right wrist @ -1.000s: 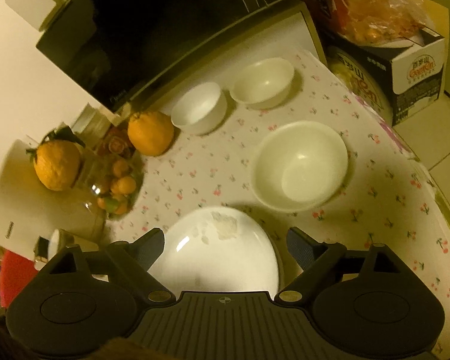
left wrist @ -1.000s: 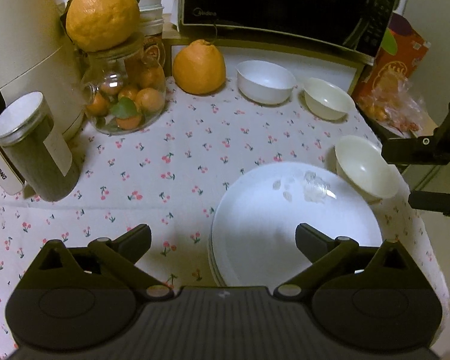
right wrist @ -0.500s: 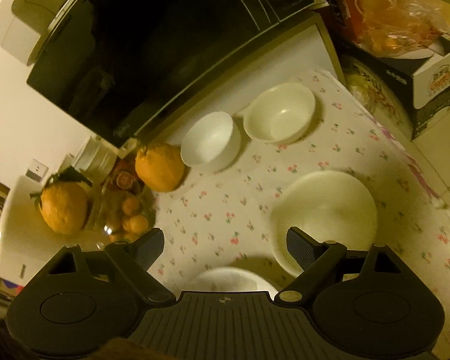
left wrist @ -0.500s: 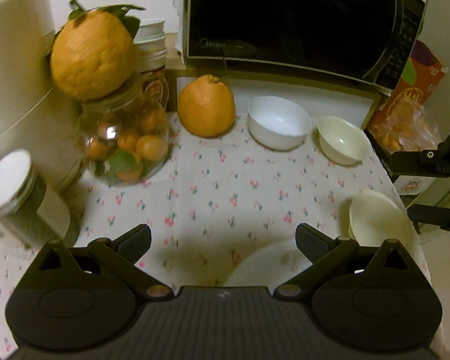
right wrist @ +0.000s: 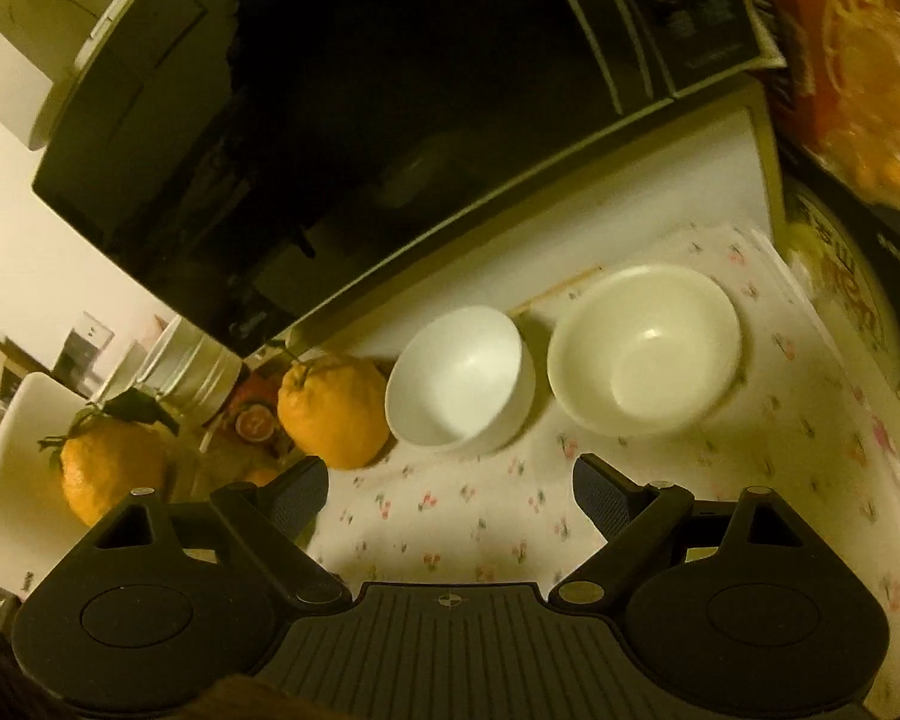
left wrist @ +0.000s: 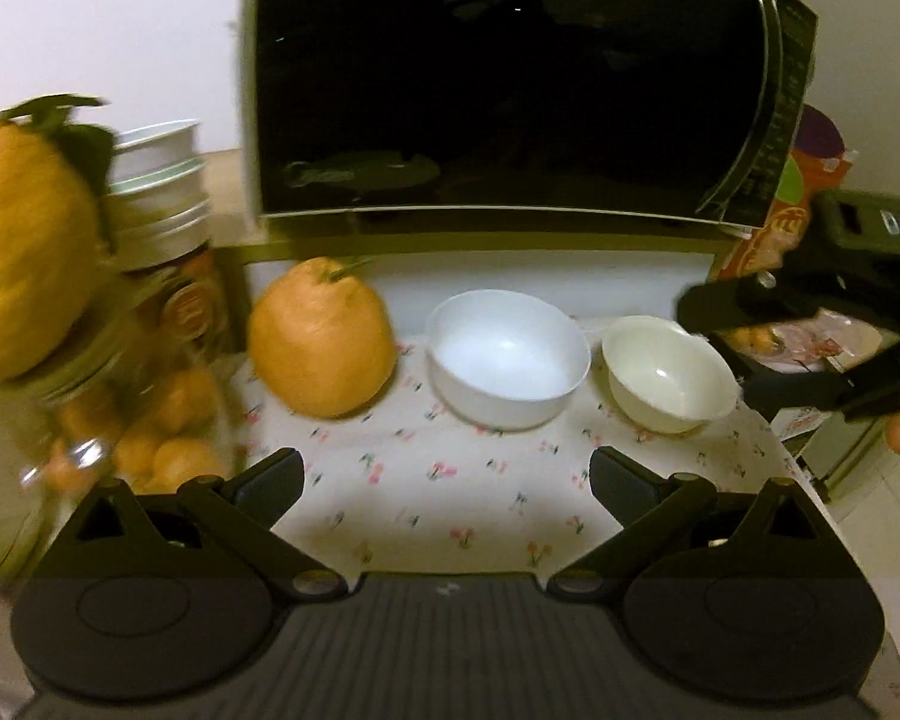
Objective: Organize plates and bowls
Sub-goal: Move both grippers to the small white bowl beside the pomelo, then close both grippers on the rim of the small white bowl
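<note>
Fingers of left gripper (left wrist: 447, 474) and right gripper (right wrist: 450, 483) wide, empty, before white bowl (left wrist: 508, 357) and cream bowl (left wrist: 668, 372).

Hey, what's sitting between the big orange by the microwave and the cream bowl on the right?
The white bowl sits between the orange and the cream bowl, close to both. Both wrist views show it, and the right wrist view shows it most clearly.

In front of the microwave (left wrist: 510, 78) I counted two bowls (left wrist: 508, 357) (left wrist: 669, 372) and one large orange (left wrist: 321, 339).
</note>
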{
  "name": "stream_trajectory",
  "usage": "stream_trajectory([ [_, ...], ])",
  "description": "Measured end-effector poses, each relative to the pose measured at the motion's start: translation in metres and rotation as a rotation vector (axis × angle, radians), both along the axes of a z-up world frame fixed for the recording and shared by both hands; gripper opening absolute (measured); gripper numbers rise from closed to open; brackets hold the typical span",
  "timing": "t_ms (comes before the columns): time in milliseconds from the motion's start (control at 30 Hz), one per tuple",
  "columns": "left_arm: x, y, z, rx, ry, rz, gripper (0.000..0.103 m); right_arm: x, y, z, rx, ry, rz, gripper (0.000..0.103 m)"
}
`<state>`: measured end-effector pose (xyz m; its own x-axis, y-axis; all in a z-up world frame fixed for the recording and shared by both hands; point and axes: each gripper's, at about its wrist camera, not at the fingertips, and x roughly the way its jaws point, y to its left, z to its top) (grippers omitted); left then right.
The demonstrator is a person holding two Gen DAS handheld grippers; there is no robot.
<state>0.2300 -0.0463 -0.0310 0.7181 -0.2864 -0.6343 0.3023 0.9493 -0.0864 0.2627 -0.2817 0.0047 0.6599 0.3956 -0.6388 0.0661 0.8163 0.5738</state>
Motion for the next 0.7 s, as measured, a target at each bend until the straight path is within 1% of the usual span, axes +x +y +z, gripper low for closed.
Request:
stream_trajectory([
  [67,0.009,-0.004,-0.005,0.002,-0.007,-0.023,0.100,0.012,0.001,-0.002,0.003,-0.011,0.020,0.091],
  [167,0.019,-0.008,-0.010,0.000,-0.023,-0.056,0.097,0.028,0.003,-0.004,-0.030,-0.040,0.030,0.090],
  [233,0.024,-0.011,-0.014,0.001,-0.029,-0.075,0.093,0.038,0.005,-0.006,-0.045,-0.050,0.041,0.090],
  [367,0.034,-0.018,-0.023,0.014,-0.033,-0.107,0.088,0.054,0.009,-0.013,-0.075,-0.059,0.057,0.089],
  [467,0.041,-0.020,-0.029,0.007,-0.022,-0.116,0.083,0.063,0.010,-0.019,-0.088,-0.066,0.058,0.080],
  [500,0.044,-0.020,-0.030,0.001,-0.021,-0.118,0.080,0.066,0.010,-0.021,-0.087,-0.068,0.057,0.074],
  [533,0.046,-0.020,-0.032,-0.009,-0.021,-0.119,0.078,0.069,0.010,-0.024,-0.087,-0.067,0.056,0.071],
  [700,0.054,-0.017,-0.037,-0.068,-0.026,-0.116,0.074,0.083,0.008,-0.038,-0.095,-0.048,0.037,0.053],
])
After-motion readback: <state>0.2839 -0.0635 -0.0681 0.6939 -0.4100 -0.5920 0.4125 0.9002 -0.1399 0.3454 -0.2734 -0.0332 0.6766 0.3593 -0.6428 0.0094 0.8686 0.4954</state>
